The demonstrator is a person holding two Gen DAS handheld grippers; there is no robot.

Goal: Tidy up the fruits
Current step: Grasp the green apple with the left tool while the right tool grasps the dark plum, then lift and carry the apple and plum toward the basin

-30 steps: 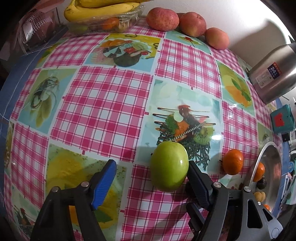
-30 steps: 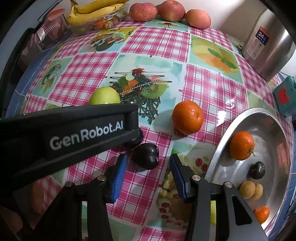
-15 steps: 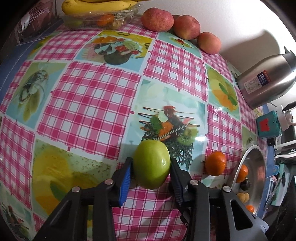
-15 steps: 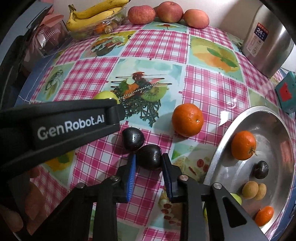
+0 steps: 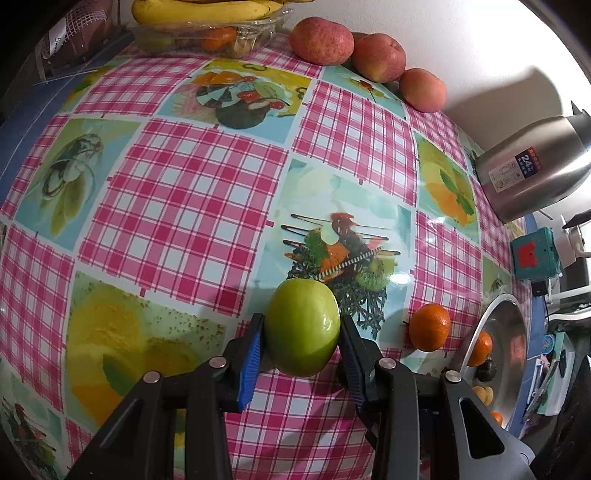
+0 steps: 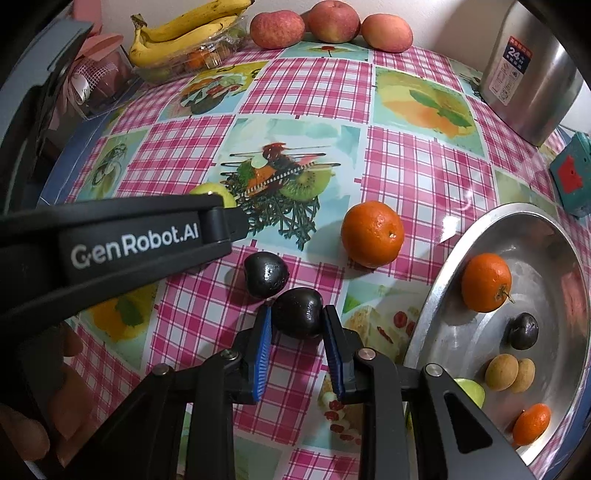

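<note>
Left claw (image 5: 302,345) clamps the firm, slick green apple (image 5: 303,326) at its widest girth; right claw (image 6: 297,332) pinches a dark plum (image 6: 297,312) (likely softer, bruisable)

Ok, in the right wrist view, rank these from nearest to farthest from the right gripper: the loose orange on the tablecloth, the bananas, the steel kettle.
1. Loose orange, just ahead and right of the right gripper.
2. Steel kettle, far right corner.
3. Bananas, far left by the wall; close to the kettle's distance, so ranks 2 and 3 are uncertain.
</note>
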